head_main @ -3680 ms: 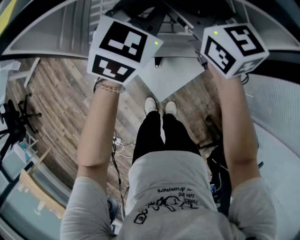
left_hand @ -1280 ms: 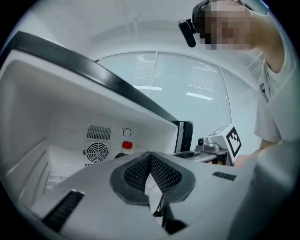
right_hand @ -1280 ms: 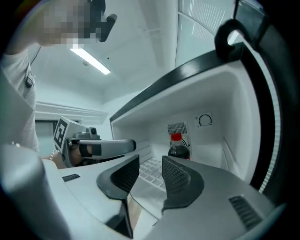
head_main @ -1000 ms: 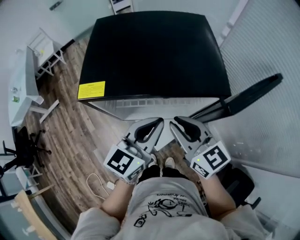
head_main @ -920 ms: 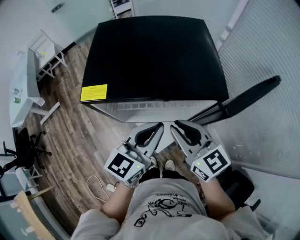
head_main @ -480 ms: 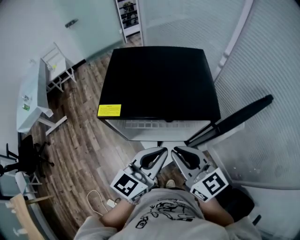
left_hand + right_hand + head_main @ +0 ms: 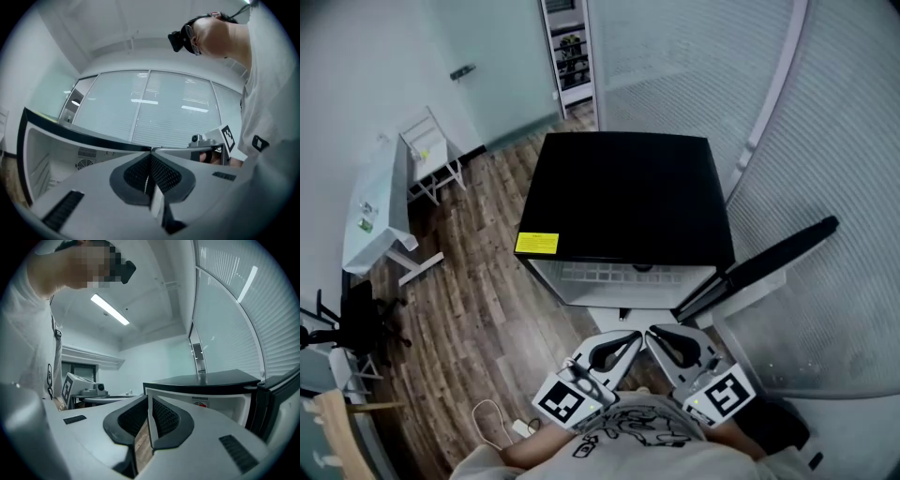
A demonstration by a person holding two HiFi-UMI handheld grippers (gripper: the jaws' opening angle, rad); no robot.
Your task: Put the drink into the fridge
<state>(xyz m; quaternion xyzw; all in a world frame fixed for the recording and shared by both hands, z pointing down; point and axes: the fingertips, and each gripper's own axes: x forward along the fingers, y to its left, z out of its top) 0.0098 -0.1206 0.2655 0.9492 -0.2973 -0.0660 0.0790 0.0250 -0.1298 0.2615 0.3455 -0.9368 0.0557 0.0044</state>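
Left tool: jaws pressed together, empty | right tool: jaws just closed together, empty | fridge: stood at 12 o'clock, door open toward 3 o'clock | drink: place could not be told

Grey black-printed T-shirt; grey left claw and right claw.

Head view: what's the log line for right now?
fridge: door open | left gripper: jaws shut, empty | right gripper: jaws just closed, empty

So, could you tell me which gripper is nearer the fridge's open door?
Right. The right gripper is just below-left of the open door; the left gripper sits farther left.
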